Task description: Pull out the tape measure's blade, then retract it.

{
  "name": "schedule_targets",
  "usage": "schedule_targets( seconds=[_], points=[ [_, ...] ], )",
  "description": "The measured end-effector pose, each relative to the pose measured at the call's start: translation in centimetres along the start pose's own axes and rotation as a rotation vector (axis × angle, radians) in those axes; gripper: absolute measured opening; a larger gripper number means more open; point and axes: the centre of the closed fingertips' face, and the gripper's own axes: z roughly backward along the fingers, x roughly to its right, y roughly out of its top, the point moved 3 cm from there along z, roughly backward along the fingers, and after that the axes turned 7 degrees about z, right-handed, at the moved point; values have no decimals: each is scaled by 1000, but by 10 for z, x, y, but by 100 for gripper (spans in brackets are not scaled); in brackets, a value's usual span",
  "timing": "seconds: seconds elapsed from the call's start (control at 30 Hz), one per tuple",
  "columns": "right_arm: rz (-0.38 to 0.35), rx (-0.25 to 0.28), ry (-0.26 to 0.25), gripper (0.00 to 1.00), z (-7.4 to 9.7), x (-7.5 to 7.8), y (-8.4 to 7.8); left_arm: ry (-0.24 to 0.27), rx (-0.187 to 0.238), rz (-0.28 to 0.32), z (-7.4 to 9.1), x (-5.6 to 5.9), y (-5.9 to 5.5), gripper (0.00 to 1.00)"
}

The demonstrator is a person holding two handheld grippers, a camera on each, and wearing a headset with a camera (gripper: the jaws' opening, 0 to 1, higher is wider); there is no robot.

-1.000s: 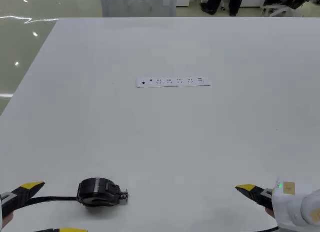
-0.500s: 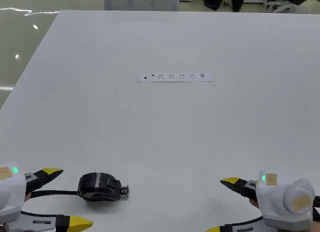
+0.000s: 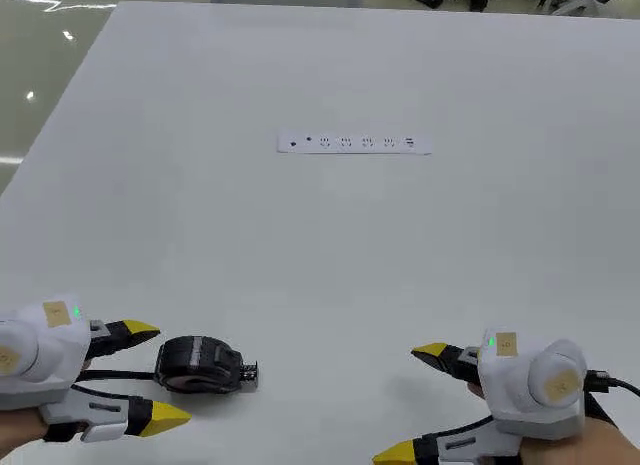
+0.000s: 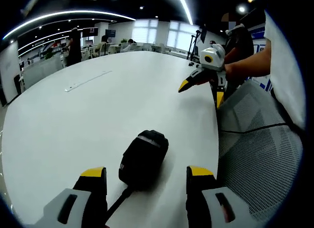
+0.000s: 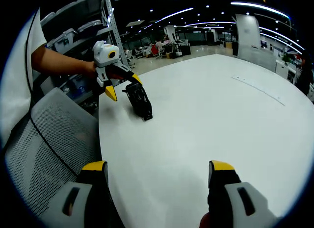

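Both of my tongs have come forward onto the white table (image 3: 320,245) since a moment ago, when only their yellow tips peeked in at the near edge. The tape measure (image 3: 200,363) has not moved. It lies flat near my edge of the table, on the left side, with its little metal hook end pointing right.

The left gripper (image 3: 162,373) has slid up behind the tape measure. Its two jaws are spread wide, one on each side of the black case. In the left gripper view the tape measure (image 4: 144,157) sits right between the yellow tips, and I think they are not touching it yet. A black strap runs from the case back toward this gripper.

The right gripper (image 3: 408,402) is spread wide too and holds nothing. It is well apart from the tape measure, off to the right, with its tips pointing toward the hook end.

The blade is all inside. So I think I am only getting ready: the left tongs must squeeze the case first, then the right can go for the hook.
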Motion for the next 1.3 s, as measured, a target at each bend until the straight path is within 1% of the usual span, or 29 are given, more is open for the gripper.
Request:
schedule_targets(
  seconds=[0.07,0.1,0.13,0.2,0.3,0.4,0.5,0.7,1.0,1.17,1.3],
  points=[
    [2,0,7,85,-3,0,2,-15,-8,-11,-3,-1,0,57],
    [1,2,10,85,-4,0,3,-20,-14,-34,-5,-2,0,54],
    [3,2,12,85,-5,0,4,-24,-17,-43,-6,-2,-1,51],
    [4,0,16,85,-6,0,4,-34,-23,-43,-9,-3,-1,48],
    [2,3,20,85,-7,0,6,-48,-33,-65,-12,-4,-1,42],
    [2,5,24,85,-9,1,7,-60,-44,-79,-14,-4,-3,38],
    [2,5,27,85,-11,1,9,-63,-46,-91,-16,-4,-2,36],
    [-1,12,30,85,-15,0,12,-70,-48,-105,-18,-7,-3,32],
    [2,18,38,84,-22,-2,13,-86,-65,-121,-19,-6,-3,32],
    [16,30,45,81,-30,-1,19,-86,-81,-139,-20,-7,-3,31],
    [46,47,56,77,-40,-1,26,-82,-98,-152,-20,-7,-3,31]
  ],
)
